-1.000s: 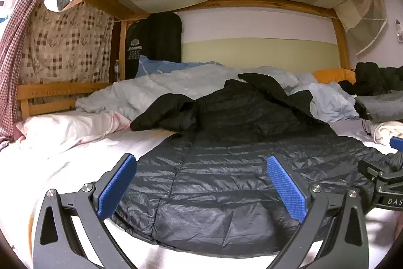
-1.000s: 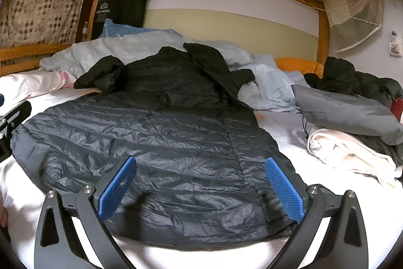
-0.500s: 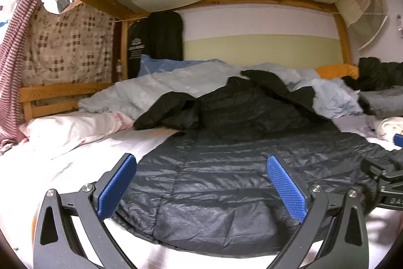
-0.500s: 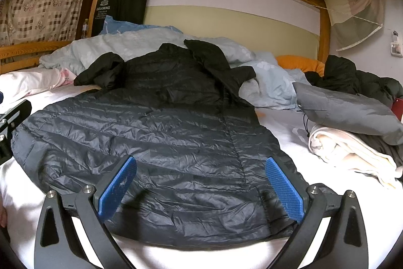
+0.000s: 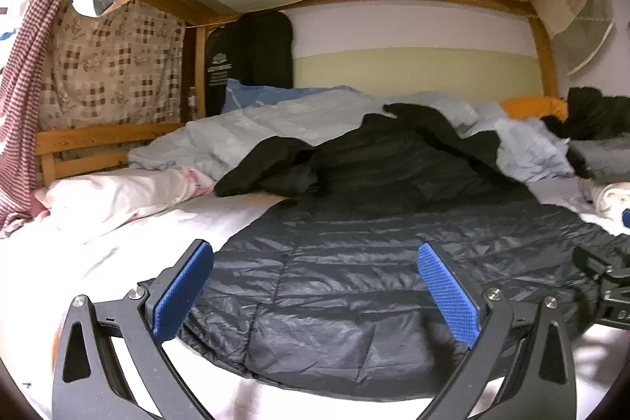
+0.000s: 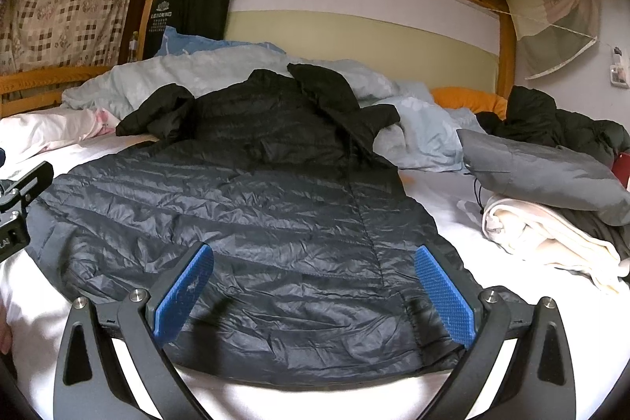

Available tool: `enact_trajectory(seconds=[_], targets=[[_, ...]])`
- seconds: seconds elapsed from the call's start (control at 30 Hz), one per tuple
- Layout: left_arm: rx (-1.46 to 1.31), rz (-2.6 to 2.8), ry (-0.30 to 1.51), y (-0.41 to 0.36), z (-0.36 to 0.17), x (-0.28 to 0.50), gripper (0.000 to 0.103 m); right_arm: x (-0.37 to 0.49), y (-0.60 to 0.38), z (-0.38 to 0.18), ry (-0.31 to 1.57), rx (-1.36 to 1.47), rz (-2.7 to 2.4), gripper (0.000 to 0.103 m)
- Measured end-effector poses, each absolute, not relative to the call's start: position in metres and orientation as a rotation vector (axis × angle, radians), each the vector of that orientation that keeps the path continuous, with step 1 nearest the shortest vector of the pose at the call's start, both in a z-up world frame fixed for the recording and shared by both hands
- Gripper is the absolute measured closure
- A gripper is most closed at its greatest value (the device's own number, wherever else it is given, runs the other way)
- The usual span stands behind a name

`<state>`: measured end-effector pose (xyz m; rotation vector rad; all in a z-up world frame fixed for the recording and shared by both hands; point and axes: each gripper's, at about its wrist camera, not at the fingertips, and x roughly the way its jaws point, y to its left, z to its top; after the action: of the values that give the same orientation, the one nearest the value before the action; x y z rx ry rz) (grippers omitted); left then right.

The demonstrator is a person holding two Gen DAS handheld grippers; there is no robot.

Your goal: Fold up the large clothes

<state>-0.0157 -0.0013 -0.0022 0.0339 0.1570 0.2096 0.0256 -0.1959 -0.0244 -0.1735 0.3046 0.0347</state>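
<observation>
My left claw (image 5: 315,296) and my right claw (image 6: 313,292) are both spread wide and hold nothing. They hang just over the near hem of the black puffy coat (image 6: 256,207). The coat lies flat on the white bed (image 6: 433,191). It looks shiny and slippery, so I think it could slide out if I pinch only a little bit. Farther away its sleeve (image 6: 157,113) is bunched up on the blue blanket (image 6: 220,69), so the fold might come out lumpy.

The black jacket (image 6: 275,223)'s far sleeve ends are bunched, their cuffs hidden.
</observation>
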Motion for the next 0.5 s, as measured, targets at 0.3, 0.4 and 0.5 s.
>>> enact_trajectory(seconds=[0.3, 0.4, 0.5], targets=[[0.033, 0.213, 0.158, -0.0015, -0.0023, -0.0169, 0.000, 0.0252, -0.1966, -0.0245, 0.297, -0.167, 0.039, 0.000], [0.033, 0.212, 0.164, -0.0023, -0.0019, -0.0177, 0.000, 0.0250, -0.1966, -0.0250, 0.294, -0.167, 0.038, 0.000], [0.034, 0.212, 0.163, -0.0023, -0.0018, -0.0182, 0.000, 0.0251, -0.1967, -0.0247, 0.295, -0.166, 0.039, 0.000]])
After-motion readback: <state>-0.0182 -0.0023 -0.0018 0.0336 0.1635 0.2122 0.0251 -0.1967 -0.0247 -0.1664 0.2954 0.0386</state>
